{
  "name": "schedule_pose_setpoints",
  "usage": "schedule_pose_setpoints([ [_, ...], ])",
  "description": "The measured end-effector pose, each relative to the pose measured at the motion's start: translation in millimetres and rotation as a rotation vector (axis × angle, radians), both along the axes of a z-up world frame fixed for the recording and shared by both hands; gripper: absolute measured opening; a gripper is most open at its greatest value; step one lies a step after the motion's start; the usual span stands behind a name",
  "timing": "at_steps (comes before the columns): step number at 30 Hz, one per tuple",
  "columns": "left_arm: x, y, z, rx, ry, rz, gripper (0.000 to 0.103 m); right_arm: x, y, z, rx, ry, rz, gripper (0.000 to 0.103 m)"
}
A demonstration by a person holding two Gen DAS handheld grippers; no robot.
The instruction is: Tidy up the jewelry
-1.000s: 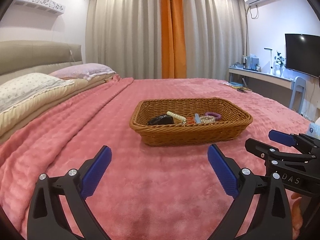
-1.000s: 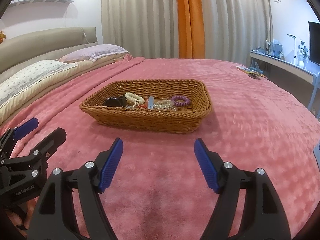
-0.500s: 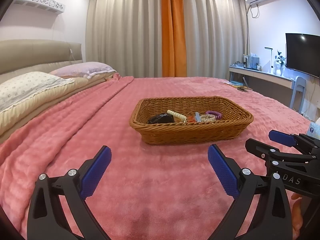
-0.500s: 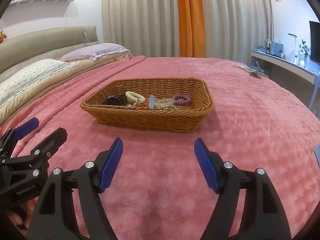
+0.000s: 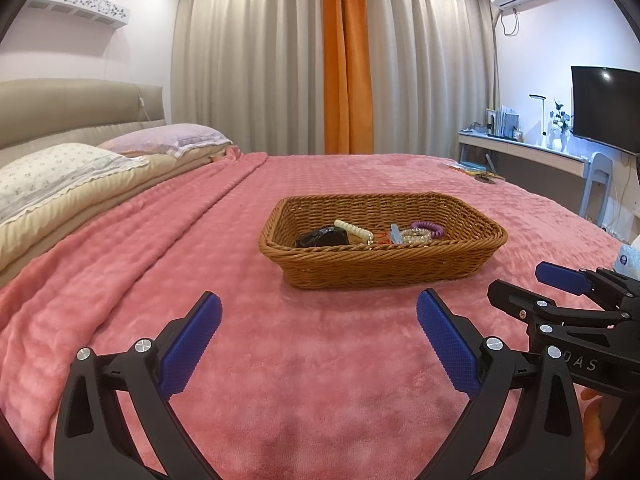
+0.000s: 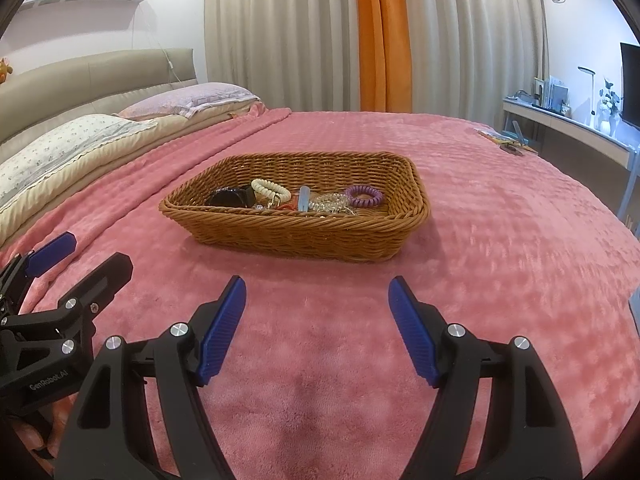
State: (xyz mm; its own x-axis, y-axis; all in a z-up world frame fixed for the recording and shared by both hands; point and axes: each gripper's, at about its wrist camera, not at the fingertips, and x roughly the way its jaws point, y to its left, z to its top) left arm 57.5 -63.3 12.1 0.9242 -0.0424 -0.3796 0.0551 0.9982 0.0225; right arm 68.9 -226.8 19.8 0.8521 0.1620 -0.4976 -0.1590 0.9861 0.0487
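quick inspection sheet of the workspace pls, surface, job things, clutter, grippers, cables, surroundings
surface: pink blanket covering the bed, plush and bare in front of the grippers
job's things: wicker basket on the blanket holding a purple coil band, cream coil band, black item, light blue clip and clear beads, all tangled close
clutter: small items on the bed's far right edge, too small to identify
grippers: left gripper open, empty; right gripper open, empty; both short of the basket
cables: cord under the air conditioner
surroundings: pillows, curtains, desk, television
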Motion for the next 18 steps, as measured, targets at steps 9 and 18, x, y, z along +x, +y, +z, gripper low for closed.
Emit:
schedule_pose_setpoints([
  [9,-0.7,-0.3,-1.4,0.001,0.003,0.001,0.095,0.2,-0.2,0.2,0.0,0.0,0.0,0.07],
  [18,-1.2,-0.6,-3.8,0.001,0.008,0.0,0.095,0.2,0.1,-0.2,0.001,0.001,0.0,0.07],
])
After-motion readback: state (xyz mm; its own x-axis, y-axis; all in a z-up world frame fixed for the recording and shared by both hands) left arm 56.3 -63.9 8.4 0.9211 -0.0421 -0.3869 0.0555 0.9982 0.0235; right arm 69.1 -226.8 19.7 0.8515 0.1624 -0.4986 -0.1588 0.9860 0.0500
